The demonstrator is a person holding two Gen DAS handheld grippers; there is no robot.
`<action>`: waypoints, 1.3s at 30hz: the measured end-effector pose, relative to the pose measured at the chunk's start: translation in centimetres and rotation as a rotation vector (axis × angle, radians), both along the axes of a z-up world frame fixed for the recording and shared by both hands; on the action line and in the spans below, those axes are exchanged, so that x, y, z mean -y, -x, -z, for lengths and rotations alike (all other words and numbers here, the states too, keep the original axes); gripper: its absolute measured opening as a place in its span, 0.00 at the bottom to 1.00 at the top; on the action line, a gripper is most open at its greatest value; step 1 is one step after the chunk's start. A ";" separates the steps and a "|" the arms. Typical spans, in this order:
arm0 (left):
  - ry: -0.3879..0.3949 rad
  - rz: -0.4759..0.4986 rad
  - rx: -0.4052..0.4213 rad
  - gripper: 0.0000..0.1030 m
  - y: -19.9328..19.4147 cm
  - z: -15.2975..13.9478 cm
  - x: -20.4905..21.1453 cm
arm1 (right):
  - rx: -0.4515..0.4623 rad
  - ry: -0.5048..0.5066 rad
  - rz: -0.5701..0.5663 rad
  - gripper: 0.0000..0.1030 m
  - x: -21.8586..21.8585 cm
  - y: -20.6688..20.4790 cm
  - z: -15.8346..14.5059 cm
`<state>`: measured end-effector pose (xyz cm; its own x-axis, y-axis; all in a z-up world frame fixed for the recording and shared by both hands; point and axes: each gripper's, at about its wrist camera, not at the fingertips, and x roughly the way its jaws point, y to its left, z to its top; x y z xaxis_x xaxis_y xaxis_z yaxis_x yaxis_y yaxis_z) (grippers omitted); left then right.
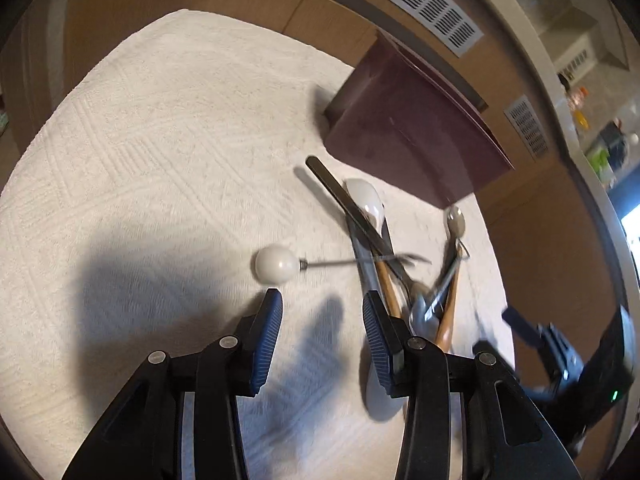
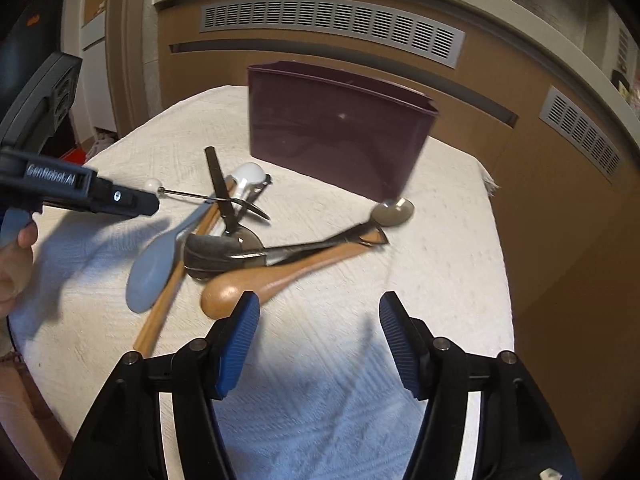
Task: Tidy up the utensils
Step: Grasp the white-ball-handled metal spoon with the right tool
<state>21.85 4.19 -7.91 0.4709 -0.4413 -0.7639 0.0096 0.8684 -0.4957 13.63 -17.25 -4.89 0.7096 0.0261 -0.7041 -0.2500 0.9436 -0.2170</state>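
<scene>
A tangled pile of utensils lies on a white textured cloth [image 2: 420, 280] in front of a dark purple container [image 2: 336, 132] [image 1: 412, 128]. In the pile are a wooden spoon [image 2: 280, 276], a light blue spoon [image 2: 156, 264], a white spoon [image 2: 250, 176] [image 1: 366, 198], a metal spoon [image 2: 394, 212] [image 1: 456, 220], black tongs [image 2: 320, 246] and a thin pick with a white ball end [image 1: 276, 266] [image 2: 153, 185]. My left gripper [image 1: 320, 312] is open, just short of the ball and left of the pile. My right gripper [image 2: 320, 308] is open, its left finger beside the wooden spoon's bowl, with nothing between its pads.
A brown cabinet front with grey vent grilles [image 2: 332, 26] stands behind the table. The cloth ends at the table's right edge [image 2: 490, 184]. A person's hand [image 2: 16, 264] holds the left gripper at the left of the right wrist view.
</scene>
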 end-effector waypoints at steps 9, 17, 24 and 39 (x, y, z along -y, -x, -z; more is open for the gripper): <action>-0.004 -0.129 -0.042 0.45 -5.3 -0.1 0.2 | -0.013 -0.071 0.047 0.65 1.8 -0.3 0.7; -0.143 -0.039 0.067 0.47 -3.3 -1.1 0.3 | -0.035 -0.152 -0.097 0.65 0.4 -2.3 -1.1; -0.273 -0.099 0.203 0.61 1.0 -3.1 -3.1 | -0.092 -0.093 -0.385 0.57 -7.3 -7.8 -2.0; -0.213 -0.172 0.203 0.67 4.1 -2.6 -8.7 | -0.307 0.002 -0.579 0.18 -16.5 -14.9 2.1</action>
